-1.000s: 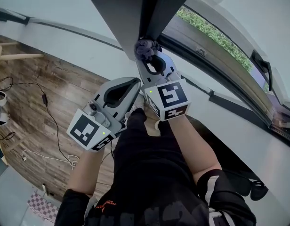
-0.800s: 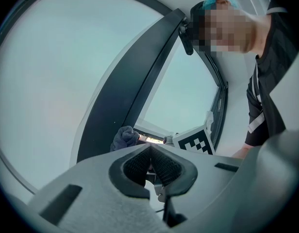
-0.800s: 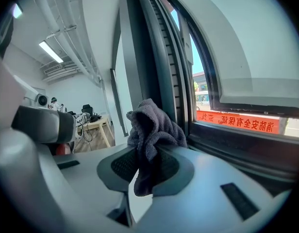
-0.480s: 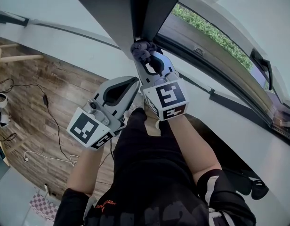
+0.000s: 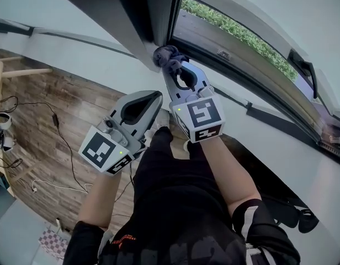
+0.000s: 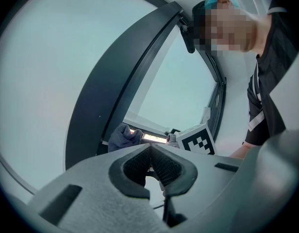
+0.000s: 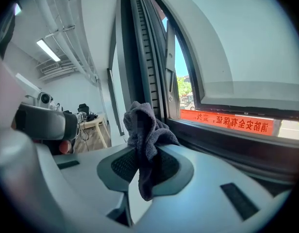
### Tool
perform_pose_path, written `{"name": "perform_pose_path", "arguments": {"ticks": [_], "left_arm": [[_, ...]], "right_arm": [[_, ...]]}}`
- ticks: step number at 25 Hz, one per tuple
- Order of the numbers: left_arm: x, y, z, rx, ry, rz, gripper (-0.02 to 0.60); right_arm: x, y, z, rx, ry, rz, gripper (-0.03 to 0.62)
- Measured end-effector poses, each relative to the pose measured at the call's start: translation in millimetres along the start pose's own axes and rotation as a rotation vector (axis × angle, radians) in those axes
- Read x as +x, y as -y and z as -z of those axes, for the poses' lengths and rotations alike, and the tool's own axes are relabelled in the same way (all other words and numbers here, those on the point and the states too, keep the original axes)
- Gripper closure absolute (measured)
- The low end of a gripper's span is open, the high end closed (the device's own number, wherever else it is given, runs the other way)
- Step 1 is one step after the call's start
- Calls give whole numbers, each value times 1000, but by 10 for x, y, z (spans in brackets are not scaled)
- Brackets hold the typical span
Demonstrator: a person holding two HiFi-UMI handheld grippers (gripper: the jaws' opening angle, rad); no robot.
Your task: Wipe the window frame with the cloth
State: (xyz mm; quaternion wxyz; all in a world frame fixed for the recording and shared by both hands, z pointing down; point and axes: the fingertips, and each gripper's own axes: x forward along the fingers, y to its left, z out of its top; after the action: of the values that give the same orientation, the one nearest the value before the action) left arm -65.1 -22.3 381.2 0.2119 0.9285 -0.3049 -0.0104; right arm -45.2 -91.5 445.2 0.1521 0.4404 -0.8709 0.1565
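The right gripper (image 5: 173, 72) is clamped on the grey cloth (image 5: 165, 57), which presses against the dark window frame (image 5: 157, 21). The left gripper (image 5: 158, 96), closed and empty, hangs just below the frame.

cloth look: grey-purple terry cloth (image 7: 143, 130), crumpled into a bunch
cloth hold: clamped between the closed jaws of the right gripper (image 7: 148, 165); bunch standing out past the tips, one tail hanging down between the pads
cloth place: just ahead of the tips, at the foot of the upright, seemingly touching it
frame look: dark grey frame (image 7: 140, 57), ribbed channels along its upright
frame place: upright straight ahead of the jaws; lower rail running off to the gripper's right
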Motion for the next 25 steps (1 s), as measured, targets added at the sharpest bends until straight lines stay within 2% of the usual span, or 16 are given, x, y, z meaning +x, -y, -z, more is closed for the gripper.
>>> {"name": "perform_pose_path", "arguments": {"ticks": [25], "left_arm": [[544,690,26,55,-57,92,561]], "right_arm": [[-876,750,310,77,-3,137,539]]}}
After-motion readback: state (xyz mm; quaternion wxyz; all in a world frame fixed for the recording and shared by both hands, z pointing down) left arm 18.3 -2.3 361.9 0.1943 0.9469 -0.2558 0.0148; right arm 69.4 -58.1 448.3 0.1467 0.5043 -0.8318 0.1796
